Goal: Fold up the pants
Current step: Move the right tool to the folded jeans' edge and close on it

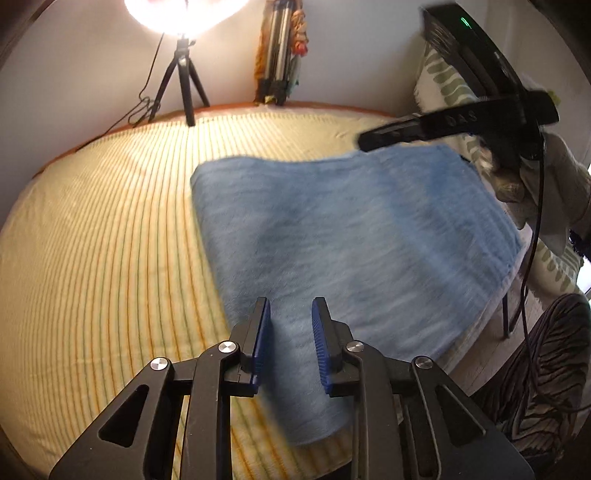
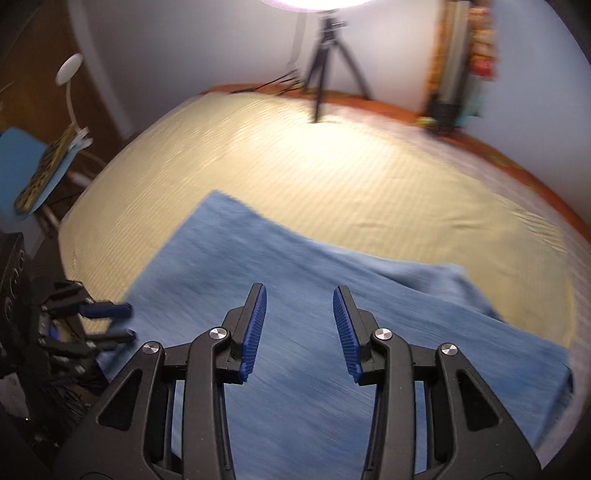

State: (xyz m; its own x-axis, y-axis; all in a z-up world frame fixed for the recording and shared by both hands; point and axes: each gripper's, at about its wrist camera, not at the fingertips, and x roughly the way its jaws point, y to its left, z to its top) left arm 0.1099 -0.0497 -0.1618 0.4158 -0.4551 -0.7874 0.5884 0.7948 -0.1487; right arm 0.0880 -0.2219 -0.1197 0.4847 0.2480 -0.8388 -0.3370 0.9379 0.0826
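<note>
Lying flat on the bed [image 1: 92,229], the blue pants [image 1: 351,236] are sitting directly ahead of and beneath both tools, folded into a broad slab with one layer overlapping another on the right tool's far right side.

Left tool [image 1: 291,314]: jaws are standing a narrow gap apart, nothing between the pads, hovering over the near edge of the pants. Not gripping anything.

Right tool [image 2: 300,301]: jaws are standing wider than the left's, empty, pads clear of the fabric. In the left wrist view it is showing up ahead and to the right, above the far corner of the pants, blurred.

Surface: the bed is wearing a pale yellow cover with thin stripes, an orange-brown edge showing along its far side. Mostly bare beyond the pants.

Room: a tripod [image 1: 183,88] is standing past the far edge of the bed, carrying a bright lamp [image 1: 184,14] that is washing out the wall behind. Further right of it, a second folded stand [image 1: 279,55] is leaning at the wall. Left of the right tool, a white desk lamp [image 2: 68,74] and a blue chair [image 2: 22,162] are sitting beside the bed. Both views are smeared, so fine detail is not readable.
</note>
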